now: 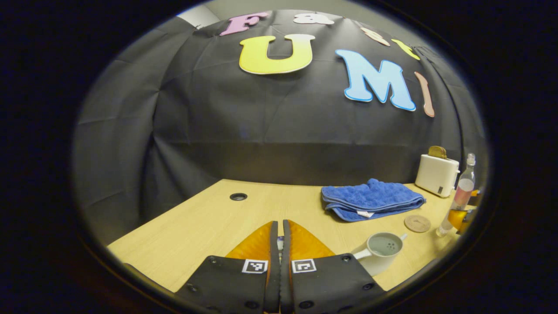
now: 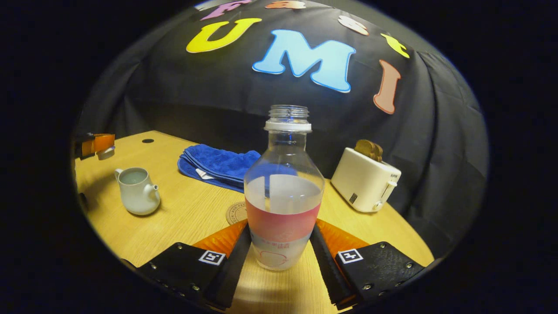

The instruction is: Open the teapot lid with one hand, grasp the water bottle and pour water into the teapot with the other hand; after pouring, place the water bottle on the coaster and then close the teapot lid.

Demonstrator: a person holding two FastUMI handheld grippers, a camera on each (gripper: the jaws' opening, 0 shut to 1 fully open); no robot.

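My right gripper (image 2: 281, 226) is shut on the water bottle (image 2: 283, 196), one finger on each side of its pink band. The bottle is upright, capless and about half full, with its base close to the table. The round cork coaster (image 2: 237, 213) lies just behind it to the left. The white teapot (image 2: 137, 192) stands lidless farther left, with water inside. My left gripper (image 1: 280, 224) is shut on the small white teapot lid (image 1: 280, 242), held over the table left of the teapot (image 1: 379, 253). The lid (image 2: 106, 152) also shows at the far left of the right gripper view.
A folded blue towel (image 1: 370, 198) lies behind the coaster (image 1: 417, 223). A white toaster (image 2: 366, 181) with bread in it stands at the back right near the cloth wall. A cable hole (image 1: 238, 196) sits in the wooden table (image 1: 183, 231) at the far left.
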